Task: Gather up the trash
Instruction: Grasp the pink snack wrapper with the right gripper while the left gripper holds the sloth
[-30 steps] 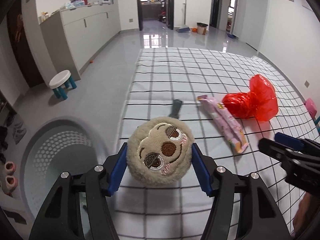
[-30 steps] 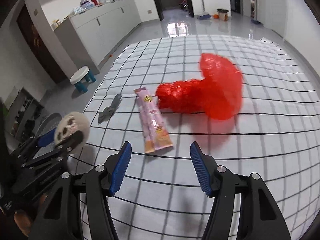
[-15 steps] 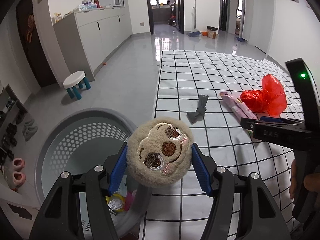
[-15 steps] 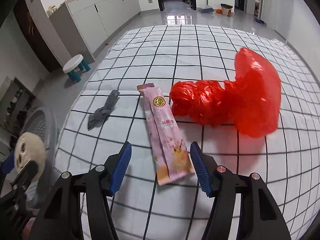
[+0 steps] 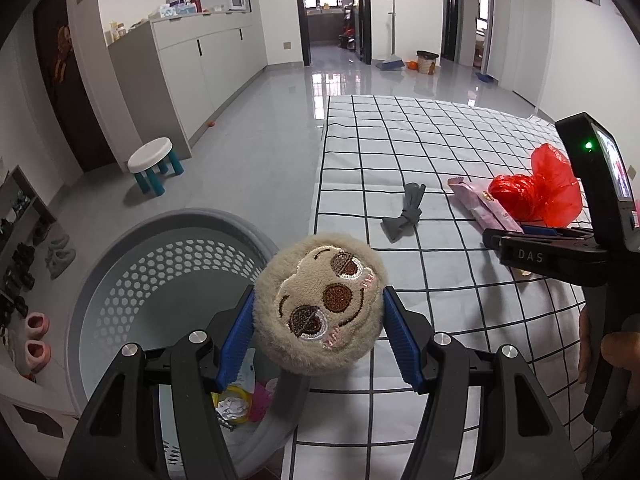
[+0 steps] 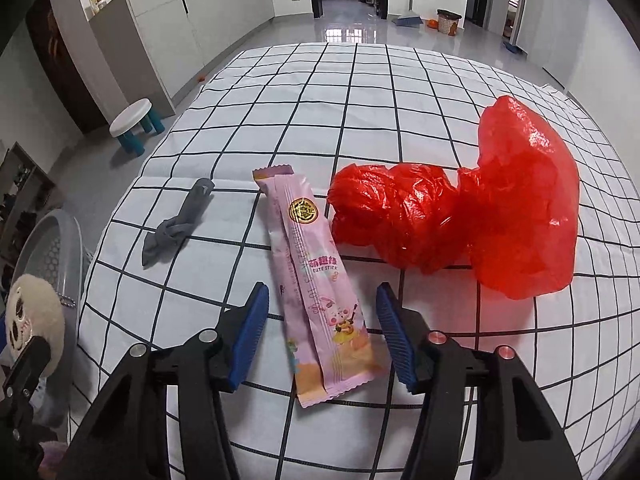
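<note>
On the bed before me, the knotted sock lies at frame left, the snack wrapper centre, the plastic bag right. The laundry basket stands on the floor at the bed's left edge, lower left in my left view.

1. The left gripper is clamping a round plush face toy between its blue pads, holding it over the near rim of a grey perforated basket.
2. Paper scraps and small bright bits are lying at the basket's bottom.
3. A checked sheet is covering the bed to the right, bearing a knotted grey sock, a pink snack wrapper and a crumpled red plastic bag.
4. The right gripper is reaching in from the right, its tips sitting over the wrapper's near end; its jaws have just been closing.
5. A white stool with teal legs is standing on the floor.
</note>
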`<act>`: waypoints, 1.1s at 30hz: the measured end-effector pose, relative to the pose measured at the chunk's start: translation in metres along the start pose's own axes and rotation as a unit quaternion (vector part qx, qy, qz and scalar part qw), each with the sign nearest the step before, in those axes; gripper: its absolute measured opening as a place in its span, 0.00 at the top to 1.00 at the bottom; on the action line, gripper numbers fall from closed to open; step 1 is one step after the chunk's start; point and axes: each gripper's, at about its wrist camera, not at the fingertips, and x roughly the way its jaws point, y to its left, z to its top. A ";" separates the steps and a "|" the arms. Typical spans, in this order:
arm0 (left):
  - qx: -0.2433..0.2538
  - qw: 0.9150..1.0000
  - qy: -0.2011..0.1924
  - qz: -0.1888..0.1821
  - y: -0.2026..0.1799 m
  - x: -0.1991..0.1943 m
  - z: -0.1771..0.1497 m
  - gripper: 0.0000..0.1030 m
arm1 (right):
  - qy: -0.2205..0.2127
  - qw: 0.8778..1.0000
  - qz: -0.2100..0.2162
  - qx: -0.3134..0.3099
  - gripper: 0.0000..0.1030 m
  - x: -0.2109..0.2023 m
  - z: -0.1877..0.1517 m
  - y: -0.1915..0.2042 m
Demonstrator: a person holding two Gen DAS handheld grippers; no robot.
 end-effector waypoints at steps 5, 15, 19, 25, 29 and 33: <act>-0.009 1.000 -0.002 -0.001 0.004 -0.001 0.001 0.42 | -0.005 1.000 -0.004 -0.007 0.66 -0.001 0.000 0.003; -0.013 1.000 -0.010 0.002 0.007 -0.008 0.000 0.42 | -0.029 0.999 0.021 -0.003 0.66 -0.032 -0.010 0.009; -0.018 1.000 -0.016 0.004 0.010 -0.013 0.000 0.42 | -0.033 0.999 0.035 -0.002 0.66 -0.046 -0.018 0.012; -0.025 1.000 -0.010 0.008 0.017 -0.017 -0.006 0.42 | -0.049 0.998 0.045 -0.001 0.66 -0.070 -0.034 0.018; -0.026 1.000 -0.012 0.011 0.020 -0.023 -0.009 0.42 | -0.051 0.997 0.054 -0.005 0.66 -0.077 -0.042 0.022; -0.026 1.000 -0.014 0.011 0.024 -0.030 -0.011 0.42 | -0.048 0.997 0.063 -0.010 0.66 -0.080 -0.049 0.027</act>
